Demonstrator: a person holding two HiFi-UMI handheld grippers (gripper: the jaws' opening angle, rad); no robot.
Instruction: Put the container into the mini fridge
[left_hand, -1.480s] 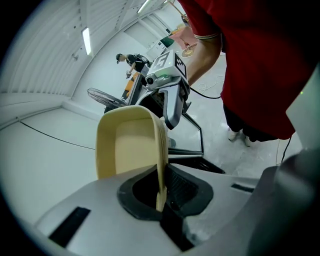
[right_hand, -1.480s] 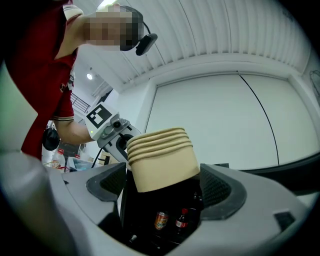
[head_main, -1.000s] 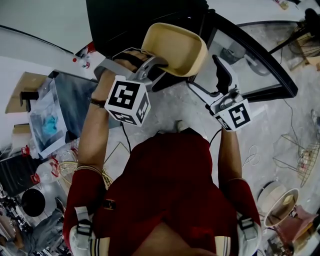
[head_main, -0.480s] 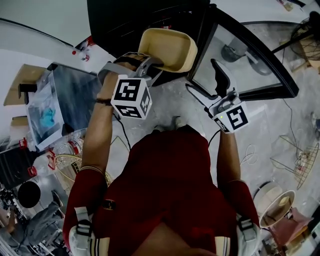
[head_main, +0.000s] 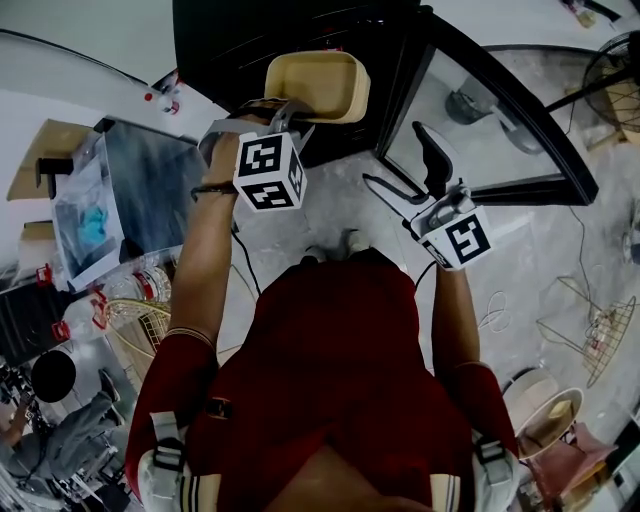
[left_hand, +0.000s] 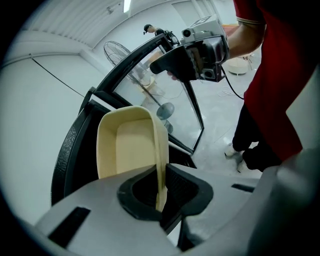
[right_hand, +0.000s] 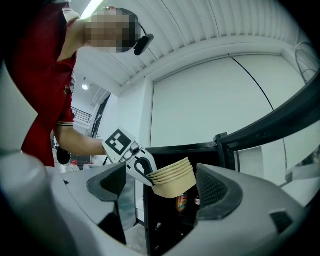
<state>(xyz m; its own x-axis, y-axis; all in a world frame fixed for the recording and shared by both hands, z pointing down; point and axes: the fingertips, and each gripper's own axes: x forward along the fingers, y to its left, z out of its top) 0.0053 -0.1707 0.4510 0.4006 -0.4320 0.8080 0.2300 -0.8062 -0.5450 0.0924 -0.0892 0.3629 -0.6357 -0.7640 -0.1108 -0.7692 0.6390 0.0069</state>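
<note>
Your open mini fridge (right_hand: 180, 148) holds a can (right_hand: 182, 202). Your left gripper (left_hand: 160, 197) pinches the rim of the empty, beige, ribbed container (left_hand: 131, 145). Your right gripper (right_hand: 160, 192) gapes.

You are wearing a red short-sleeved shirt (head_main: 340, 370), pale grey shoulder straps (head_main: 165, 445) and a dark wristband (head_main: 203, 188). Your left gripper (head_main: 283, 108) and right gripper (head_main: 396, 158) are showing grey bodies, black ribbed pads (right_hand: 215, 187) and white cubes (head_main: 270, 172) bearing black square markers.
</note>
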